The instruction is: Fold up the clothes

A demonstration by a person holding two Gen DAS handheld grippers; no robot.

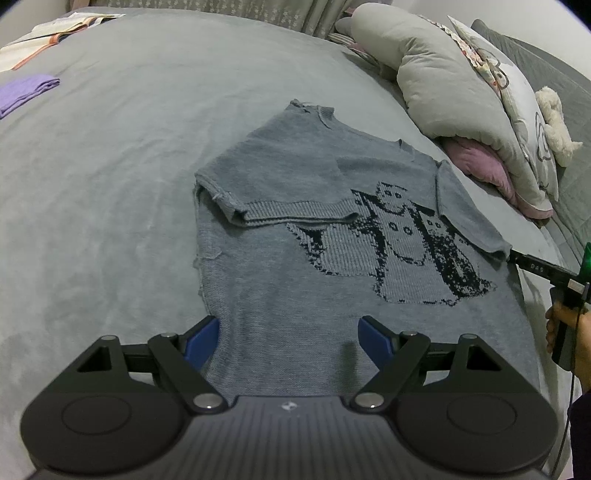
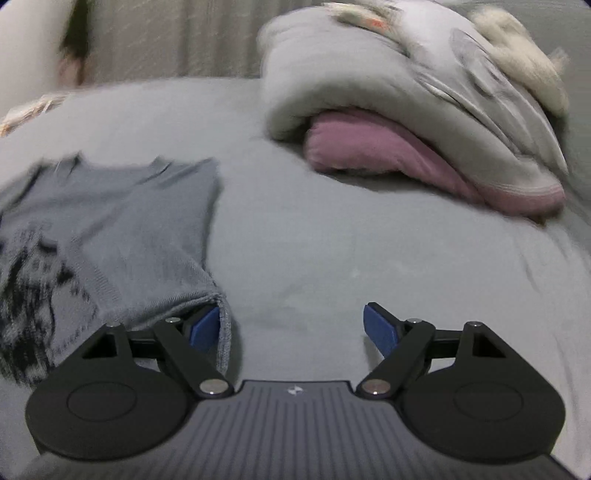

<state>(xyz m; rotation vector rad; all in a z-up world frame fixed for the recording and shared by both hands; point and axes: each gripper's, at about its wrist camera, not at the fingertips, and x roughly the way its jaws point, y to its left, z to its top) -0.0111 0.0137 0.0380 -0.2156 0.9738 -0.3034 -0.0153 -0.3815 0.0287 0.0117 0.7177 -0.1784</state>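
A grey knitted sweater (image 1: pixel 332 258) with a dark figure pattern lies flat on the grey bed (image 1: pixel 110 184). Its left sleeve (image 1: pixel 280 206) is folded across the chest. My left gripper (image 1: pixel 288 339) stands open above the sweater's lower part, with nothing between its pads. In the left wrist view my right gripper (image 1: pixel 517 260), held by a hand (image 1: pixel 565 328), reaches the cuff of the other sleeve at the right edge. In the blurred right wrist view the right gripper (image 2: pixel 295 328) is open. That sleeve's cuff (image 2: pixel 223 332) drapes against its left blue pad (image 2: pixel 203 328), and only bedsheet lies between the pads.
A grey pillow (image 1: pixel 443 85), a pink cushion (image 1: pixel 484 162) and a cream plush toy (image 1: pixel 554 125) are piled at the bed's right. A folded purple garment (image 1: pixel 26 92) and some papers (image 1: pixel 55 29) lie far left. Curtains hang behind.
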